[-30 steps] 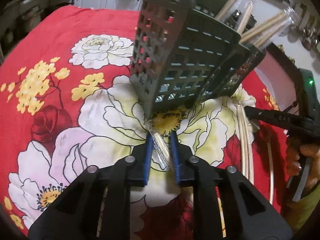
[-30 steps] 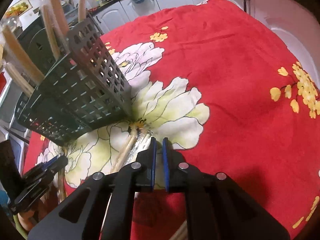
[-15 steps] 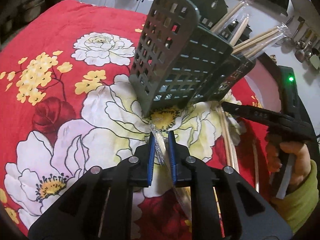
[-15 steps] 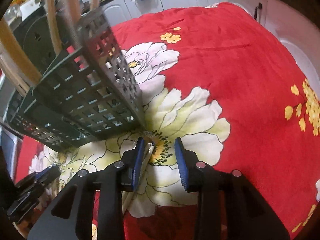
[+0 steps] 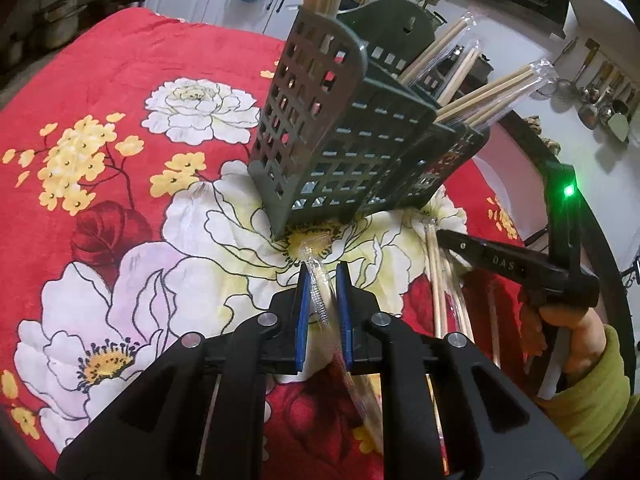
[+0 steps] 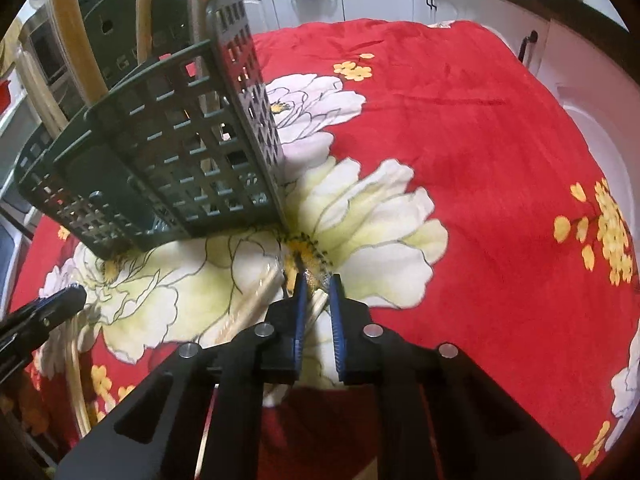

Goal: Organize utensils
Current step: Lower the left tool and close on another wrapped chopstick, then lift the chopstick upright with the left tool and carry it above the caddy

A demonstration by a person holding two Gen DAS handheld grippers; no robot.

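Holder: dark grey-green plastic utensil caddy [image 5: 352, 140] with square-grid perforated walls, several compartments, standing upright on the red floral cloth over a pale yellow flower
Holder contents: wooden chopsticks in clear plastic sleeves [image 5: 492, 92] stick up and lean out of the compartments; more pale sticks [image 6: 68, 52] rise from the far side
Loose pair, centre: chopsticks in a clear wrapper [image 5: 320, 292] lie flat on the cloth, wrapper tip near the caddy's front corner
Loose pairs, side: further wrapped chopsticks [image 5: 440, 280] lie flat on the cloth beside the caddy, roughly parallel
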